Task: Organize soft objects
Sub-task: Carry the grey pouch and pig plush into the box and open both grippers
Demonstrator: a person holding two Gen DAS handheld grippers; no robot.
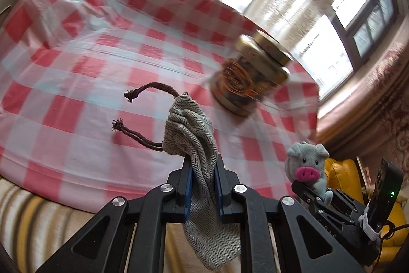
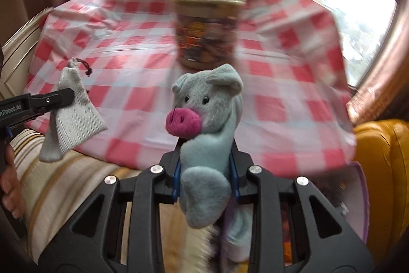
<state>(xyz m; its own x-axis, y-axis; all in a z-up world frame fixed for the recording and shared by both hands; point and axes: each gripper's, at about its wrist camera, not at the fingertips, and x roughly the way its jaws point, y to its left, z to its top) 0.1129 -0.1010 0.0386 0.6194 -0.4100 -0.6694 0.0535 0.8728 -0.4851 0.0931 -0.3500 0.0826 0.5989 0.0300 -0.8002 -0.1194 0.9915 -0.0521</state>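
My left gripper [image 1: 203,170] is shut on a grey herringbone drawstring pouch [image 1: 190,129], which hangs through the jaws above the table's near edge; its brown cords stick out to the left. My right gripper [image 2: 205,157] is shut on the body of a grey plush pig [image 2: 207,104] with a pink snout, head upright above the fingers. The left wrist view shows the pig [image 1: 308,165] and the right gripper [image 1: 310,189] at the lower right. From the right wrist camera, the pouch [image 2: 72,106] hangs in the left gripper [image 2: 72,97] at the left.
A table with a red-and-white checked cloth [image 1: 102,55] fills the middle. On it stands a glass jar with a gold lid [image 1: 249,73], blurred [image 2: 207,24]. A striped cushion [image 2: 51,170] lies below the table edge, a yellow seat [image 2: 383,145] to the right. Bright windows lie behind.
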